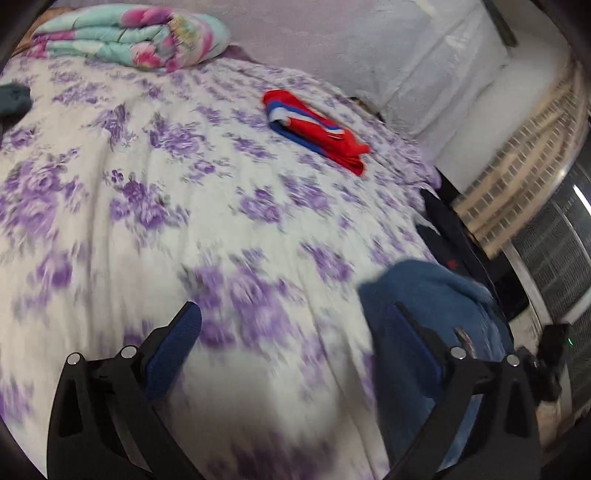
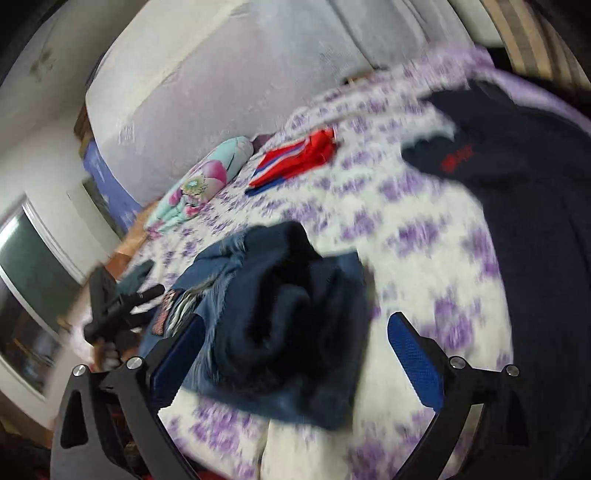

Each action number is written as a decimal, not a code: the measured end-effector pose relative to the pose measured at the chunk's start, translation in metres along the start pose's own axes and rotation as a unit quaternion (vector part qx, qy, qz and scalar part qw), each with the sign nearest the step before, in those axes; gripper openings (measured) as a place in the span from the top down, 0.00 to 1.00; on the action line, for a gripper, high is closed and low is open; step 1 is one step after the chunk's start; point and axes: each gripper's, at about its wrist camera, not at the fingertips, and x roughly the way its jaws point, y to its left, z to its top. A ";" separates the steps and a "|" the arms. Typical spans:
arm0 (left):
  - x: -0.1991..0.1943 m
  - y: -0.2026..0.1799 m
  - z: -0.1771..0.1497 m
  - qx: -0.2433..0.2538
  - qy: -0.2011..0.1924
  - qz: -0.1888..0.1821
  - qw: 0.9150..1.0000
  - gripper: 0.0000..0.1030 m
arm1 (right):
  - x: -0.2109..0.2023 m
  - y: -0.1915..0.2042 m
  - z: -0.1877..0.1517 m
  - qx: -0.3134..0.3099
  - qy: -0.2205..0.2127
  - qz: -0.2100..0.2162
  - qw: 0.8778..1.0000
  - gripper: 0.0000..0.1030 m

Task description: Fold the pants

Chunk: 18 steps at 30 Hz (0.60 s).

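Both views blurred. Bed [image 1: 229,221] has a white cover with purple flowers.

Left gripper [image 1: 291,317]: jaws spread wide, nothing between the pads, only bedcover showing in the gap. Its right finger [image 1: 417,343] sits against or just in front of the jeans [image 1: 436,295]; cannot tell if touching. In the left view the jeans lie at the lower right, near the bed edge.

Right gripper [image 2: 299,332]: jaws also wide apart, not clamped on anything. Jeans [image 2: 280,306] lie bunched on the bed, between and just beyond the 2 fingers, closer to the left finger [image 2: 177,354]. Frayed hem and a patch visible on the jeans' left side. Whether the fingers touch the denim cannot be told from the blur.

The left gripper [image 2: 118,306] shows at the left of the right view, just beside the jeans.

Red garment [image 1: 314,125] with blue and white stripes, folded, lies further up the bed, well apart from the jeans; also seen at [image 2: 295,162]. Floral quilt [image 1: 129,37], folded, at the far end of the bed by the headboard [image 1: 332,33]. Dark navy garment [image 2: 524,192] with red print lies on the bed's right side, apart from the jeans. Small dark cloth [image 1: 13,98] at far left edge.
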 end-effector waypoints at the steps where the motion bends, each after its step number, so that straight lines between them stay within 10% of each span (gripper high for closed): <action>1: -0.003 -0.008 -0.007 0.014 0.009 -0.007 1.000 0.05 | -0.001 -0.005 -0.003 0.013 0.005 0.011 1.000 0.03; 7: 0.000 -0.046 -0.027 0.066 0.031 0.015 0.997 0.05 | 0.022 -0.015 -0.011 0.057 0.058 0.062 0.995 0.03; 11: 0.002 -0.029 -0.022 -0.018 0.067 -0.076 0.995 0.05 | 0.030 -0.010 -0.012 0.057 0.070 0.062 0.994 0.03; 18: 0.012 -0.049 -0.028 -0.009 0.105 -0.108 0.988 0.05 | 0.021 -0.027 -0.007 0.109 0.071 0.090 0.987 0.03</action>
